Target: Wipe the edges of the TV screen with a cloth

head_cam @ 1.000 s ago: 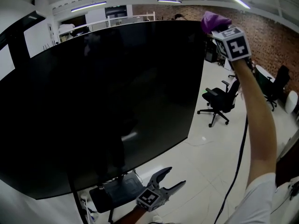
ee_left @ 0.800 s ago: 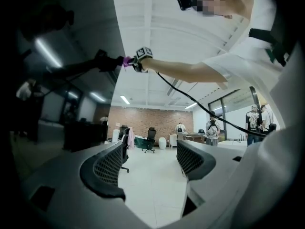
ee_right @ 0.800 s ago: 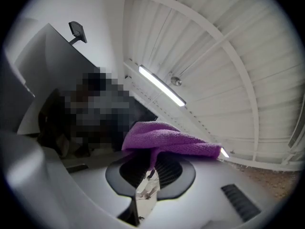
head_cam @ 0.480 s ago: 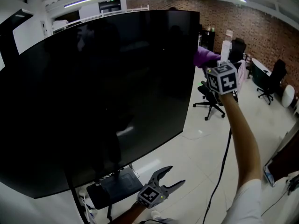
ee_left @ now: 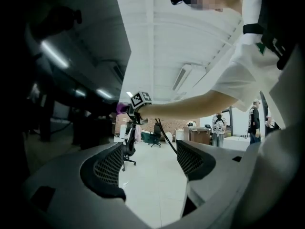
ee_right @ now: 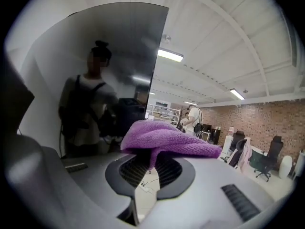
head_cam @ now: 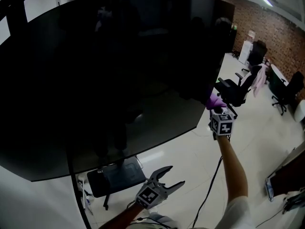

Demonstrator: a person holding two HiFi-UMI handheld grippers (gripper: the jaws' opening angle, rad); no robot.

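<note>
A large black TV screen (head_cam: 109, 70) on a stand fills the head view. My right gripper (head_cam: 217, 109) is shut on a purple cloth (head_cam: 215, 100) and holds it against the screen's right edge, low down near the bottom right corner. In the right gripper view the purple cloth (ee_right: 167, 140) drapes over the closed jaws, with the screen's edge (ee_right: 159, 51) just behind it. My left gripper (head_cam: 167, 179) hangs low in front of the stand, open and empty. In the left gripper view its fingers (ee_left: 107, 168) stand apart over the floor.
The TV's stand base (head_cam: 116, 179) sits on the white floor below the screen. Office chairs (head_cam: 236, 90) stand to the right, with a brick wall (head_cam: 281, 37) behind. A black cable (head_cam: 209, 185) trails down by my right arm. People stand far off (ee_left: 255, 123).
My right gripper has slid the cloth down the screen's right edge, from the top corner to near the bottom corner. The left gripper has stayed put.
</note>
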